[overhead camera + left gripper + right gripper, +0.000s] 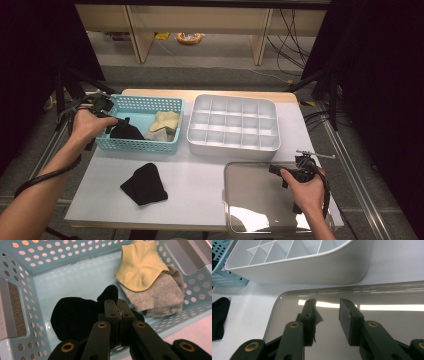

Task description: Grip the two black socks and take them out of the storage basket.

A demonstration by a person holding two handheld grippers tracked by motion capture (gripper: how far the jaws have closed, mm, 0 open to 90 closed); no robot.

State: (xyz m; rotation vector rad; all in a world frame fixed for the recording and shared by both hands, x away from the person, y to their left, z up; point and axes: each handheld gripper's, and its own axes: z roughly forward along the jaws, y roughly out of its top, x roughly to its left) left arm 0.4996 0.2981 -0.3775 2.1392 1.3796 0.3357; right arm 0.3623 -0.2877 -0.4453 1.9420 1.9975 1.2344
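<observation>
1. Left gripper view: the left gripper point(117, 305) pinches a black sock point(75, 316) inside the blue basket point(37, 272).
2. The right gripper point(327, 312) hangs apart above the shiny tray point(387, 315), holding nothing.

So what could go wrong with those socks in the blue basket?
1. The left gripper has its jaws shut over the black sock, seemingly on just a thin bit of fabric, so it might slip free when lifted.
2. The yellow sock and grey sock lie right beside it and could get snagged and dragged along.
3. The light blue basket could tip or slide if the sock catches its wall.
</observation>
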